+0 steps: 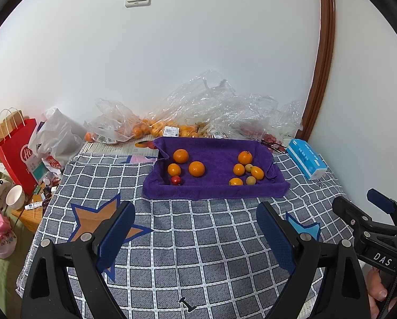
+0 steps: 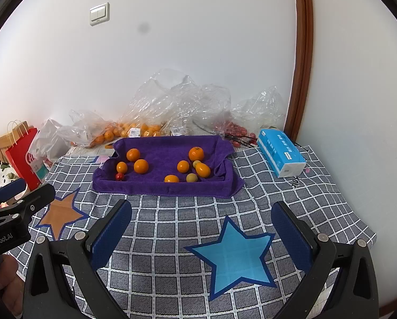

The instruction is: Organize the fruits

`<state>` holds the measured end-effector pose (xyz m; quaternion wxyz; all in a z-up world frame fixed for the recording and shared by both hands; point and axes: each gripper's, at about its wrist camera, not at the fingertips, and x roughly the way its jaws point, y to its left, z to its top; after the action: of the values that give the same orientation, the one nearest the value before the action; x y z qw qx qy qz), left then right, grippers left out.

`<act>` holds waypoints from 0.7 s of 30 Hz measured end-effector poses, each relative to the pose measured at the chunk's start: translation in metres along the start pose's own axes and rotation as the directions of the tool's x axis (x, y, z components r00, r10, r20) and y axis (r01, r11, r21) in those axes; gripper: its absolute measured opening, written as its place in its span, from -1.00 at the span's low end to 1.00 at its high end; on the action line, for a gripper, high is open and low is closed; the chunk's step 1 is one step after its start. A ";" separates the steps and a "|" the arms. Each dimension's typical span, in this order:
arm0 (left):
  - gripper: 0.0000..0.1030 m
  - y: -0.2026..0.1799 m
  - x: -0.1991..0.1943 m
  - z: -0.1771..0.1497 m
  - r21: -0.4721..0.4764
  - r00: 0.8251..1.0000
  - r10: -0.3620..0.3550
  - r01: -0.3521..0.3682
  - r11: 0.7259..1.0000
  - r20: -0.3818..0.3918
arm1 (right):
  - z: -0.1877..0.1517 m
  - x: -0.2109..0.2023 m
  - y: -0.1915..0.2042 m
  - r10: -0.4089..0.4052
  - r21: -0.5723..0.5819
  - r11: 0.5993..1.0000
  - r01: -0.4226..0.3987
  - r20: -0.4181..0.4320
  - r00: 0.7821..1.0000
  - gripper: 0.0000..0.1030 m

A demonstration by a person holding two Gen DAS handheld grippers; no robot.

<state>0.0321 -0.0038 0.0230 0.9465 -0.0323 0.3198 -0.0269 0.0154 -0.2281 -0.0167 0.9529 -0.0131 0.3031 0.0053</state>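
A purple towel-lined tray sits on the checked cloth ahead of both grippers. Inside it on the left lie three oranges and a small red fruit. On its right lie several oranges and small yellow fruits. My left gripper stands open over the cloth, well short of the tray, with nothing between its fingers. My right gripper is open too, above the blue star, empty.
Clear plastic bags with more oranges and red fruits lie against the wall behind the tray. A blue tissue pack lies at the right. A red paper bag and a cup stand left.
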 end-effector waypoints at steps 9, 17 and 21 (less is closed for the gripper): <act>0.80 -0.001 0.000 0.000 -0.001 1.000 0.000 0.000 1.000 0.003 | -0.001 -0.001 0.000 0.001 0.001 1.000 -0.001 0.002 1.000 1.00; 0.80 -0.001 -0.001 -0.001 0.000 1.000 0.000 0.000 1.000 0.003 | -0.001 -0.001 0.000 0.000 0.001 1.000 0.000 0.002 1.000 1.00; 0.80 -0.002 -0.001 0.000 0.001 1.000 -0.002 0.002 1.000 0.003 | -0.001 -0.002 0.000 0.001 0.001 1.000 -0.001 0.003 1.000 1.00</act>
<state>0.0313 -0.0054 0.0232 0.9470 -0.0322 0.3183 -0.0278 0.0136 -0.2285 -0.0167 0.9533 -0.0123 0.3016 0.0057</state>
